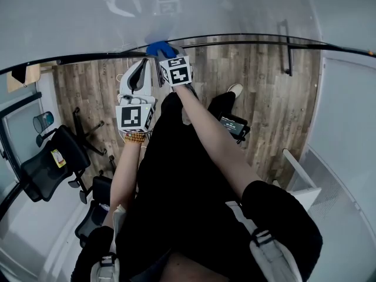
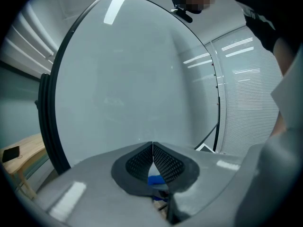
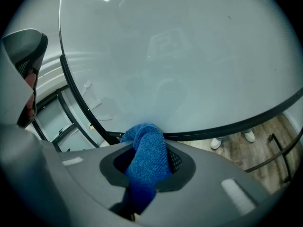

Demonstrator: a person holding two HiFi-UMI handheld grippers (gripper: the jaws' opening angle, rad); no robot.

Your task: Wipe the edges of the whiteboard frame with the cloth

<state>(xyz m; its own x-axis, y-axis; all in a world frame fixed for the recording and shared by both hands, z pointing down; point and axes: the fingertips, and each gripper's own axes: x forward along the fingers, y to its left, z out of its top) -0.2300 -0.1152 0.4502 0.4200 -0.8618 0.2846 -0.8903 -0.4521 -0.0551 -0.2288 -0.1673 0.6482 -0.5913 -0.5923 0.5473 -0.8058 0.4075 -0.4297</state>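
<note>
The whiteboard fills the top of the head view, and its black bottom frame curves across. My right gripper is shut on a blue cloth, which presses against that bottom frame. In the right gripper view the blue cloth bulges from between the jaws and touches the black frame below the white surface. My left gripper sits just left of the right one, below the frame, shut with nothing in it. Its closed pads face the board surface.
Black office chairs stand on the wood floor at lower left. A black board stand leg sits right of centre. A white-framed panel is at right. A wooden table with a phone shows left in the left gripper view.
</note>
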